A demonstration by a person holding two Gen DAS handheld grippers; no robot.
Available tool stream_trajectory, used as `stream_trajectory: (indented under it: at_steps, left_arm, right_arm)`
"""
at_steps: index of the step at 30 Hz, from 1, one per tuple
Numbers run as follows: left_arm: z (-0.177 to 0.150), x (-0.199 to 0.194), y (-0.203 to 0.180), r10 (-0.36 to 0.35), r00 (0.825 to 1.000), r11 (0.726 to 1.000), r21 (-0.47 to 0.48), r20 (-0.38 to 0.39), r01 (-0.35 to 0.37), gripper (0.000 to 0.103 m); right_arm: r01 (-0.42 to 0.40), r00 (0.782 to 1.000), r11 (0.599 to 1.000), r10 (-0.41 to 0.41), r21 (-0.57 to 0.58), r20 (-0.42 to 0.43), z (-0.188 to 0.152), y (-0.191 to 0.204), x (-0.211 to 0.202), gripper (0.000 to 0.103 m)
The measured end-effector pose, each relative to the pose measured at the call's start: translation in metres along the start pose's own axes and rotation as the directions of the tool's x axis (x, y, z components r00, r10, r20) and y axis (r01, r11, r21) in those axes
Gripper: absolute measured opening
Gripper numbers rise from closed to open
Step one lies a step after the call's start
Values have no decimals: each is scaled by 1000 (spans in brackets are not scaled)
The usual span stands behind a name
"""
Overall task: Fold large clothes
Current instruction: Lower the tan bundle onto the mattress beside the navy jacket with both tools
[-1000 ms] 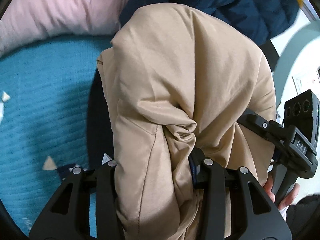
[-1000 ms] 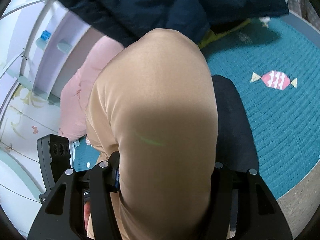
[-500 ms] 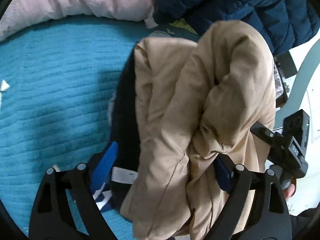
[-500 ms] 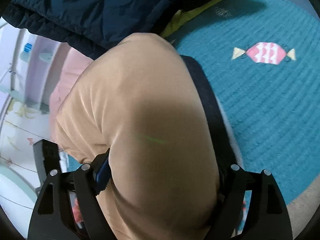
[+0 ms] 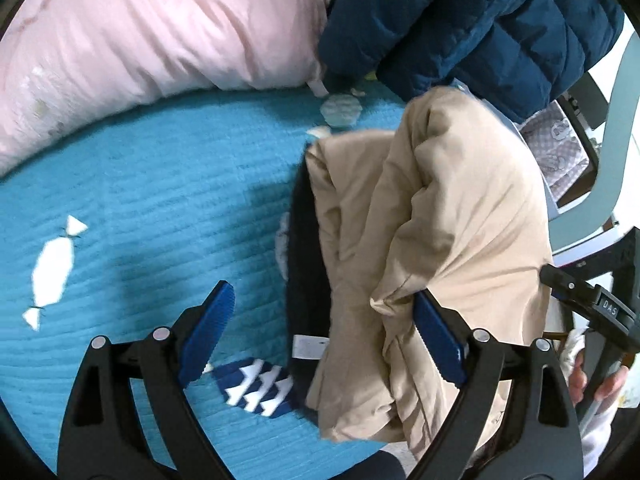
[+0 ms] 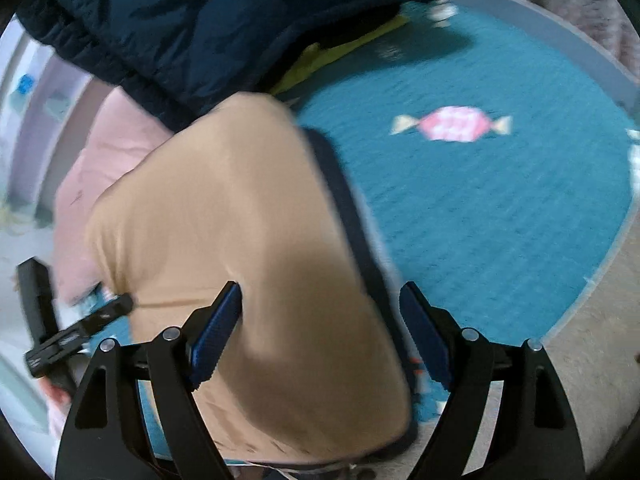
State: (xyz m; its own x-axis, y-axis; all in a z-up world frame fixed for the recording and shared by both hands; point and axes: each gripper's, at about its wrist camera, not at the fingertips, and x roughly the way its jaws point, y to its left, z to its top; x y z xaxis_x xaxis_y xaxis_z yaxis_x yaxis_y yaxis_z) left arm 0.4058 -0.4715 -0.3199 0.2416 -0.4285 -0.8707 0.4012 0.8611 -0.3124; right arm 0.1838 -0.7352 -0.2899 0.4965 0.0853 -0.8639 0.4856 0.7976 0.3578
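A folded tan jacket (image 5: 424, 240) with a dark lining lies on the teal rug (image 5: 160, 208). My left gripper (image 5: 324, 332) is open; the jacket's edge lies between its jaws, resting against the right pad (image 5: 436, 340). In the right wrist view the tan jacket (image 6: 248, 248) fills the lower middle. My right gripper (image 6: 320, 332) is open, its jaws spread on either side of the jacket bundle. The other gripper shows at the left edge (image 6: 76, 336) of that view.
A pink puffy garment (image 5: 152, 40) lies at the back left and a navy puffer jacket (image 5: 472, 20) at the back. The rug carries candy patterns (image 6: 452, 124). A pale chair frame (image 5: 616, 140) stands on the right. Beige floor (image 6: 592, 360) lies beyond the rug edge.
Both grippers have opened and let go of the tan jacket, which has come down onto the rug. Both grippers have drawn back a little.
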Motion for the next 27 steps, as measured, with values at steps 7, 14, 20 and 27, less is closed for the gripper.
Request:
stream_trajectory:
  at_steps: [7,14,20,27]
  left_arm:
    - [-6,-50,-12,-103,991,992,-59,84,108,89]
    - [-40,-27,-65,-261,965,965,-18,-39,260,81]
    - [-67,34,-50,-166,977,985,-64,-137,159,38]
    - [-59,51,-43,-154,973,987,-74,-172,143,38]
  right_arm:
    - [-122,986,992,117,40,122,-10,4,-58,77]
    - [-230,972,973,230,7,-45,-19,45,-37,23]
    - [-84,986,996,88,34,-144,-32,44,25,21]
    - [-129,973,983,151,127,-175,-37,37,45,23]
